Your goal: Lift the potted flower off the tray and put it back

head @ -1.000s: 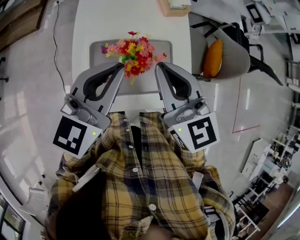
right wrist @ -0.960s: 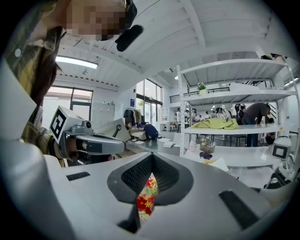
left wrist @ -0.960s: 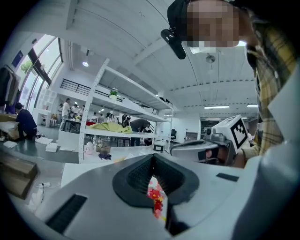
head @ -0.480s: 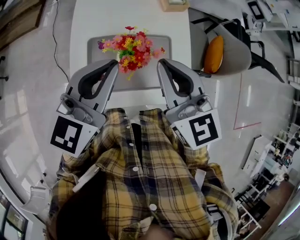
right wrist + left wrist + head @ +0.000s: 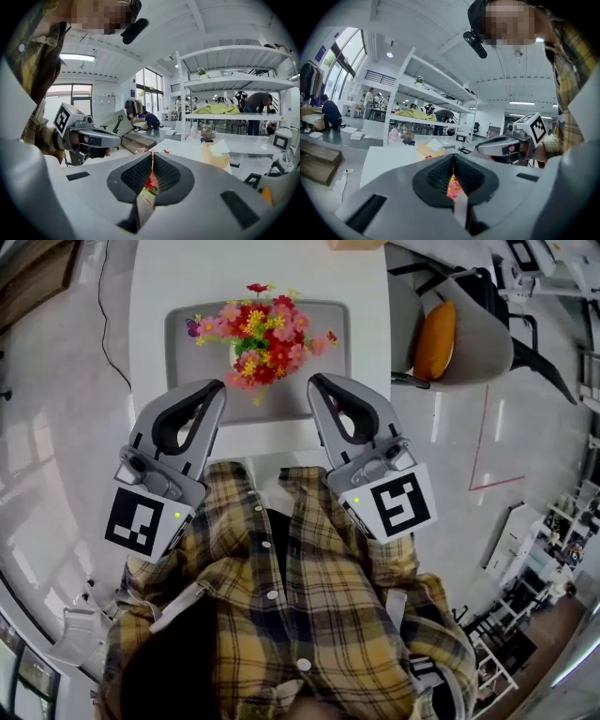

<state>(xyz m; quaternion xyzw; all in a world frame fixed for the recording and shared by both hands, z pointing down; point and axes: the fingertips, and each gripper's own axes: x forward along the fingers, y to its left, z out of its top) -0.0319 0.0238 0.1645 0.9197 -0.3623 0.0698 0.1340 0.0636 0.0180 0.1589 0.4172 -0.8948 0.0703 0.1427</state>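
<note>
Head view: a white table (image 5: 370, 381) carries a grey tray (image 5: 187, 371), and a chair (image 5: 478, 343) with an orange cushion (image 5: 435, 338) stands off to the table's right. The left gripper (image 5: 217, 388) and right gripper (image 5: 317, 382) are held over the tray's near part, one on each side. Each gripper's own view shows its jaws pressed together with nothing between them. The flower (image 5: 262, 338) stands in its pot on the tray, between the two tips and just beyond them.
</note>
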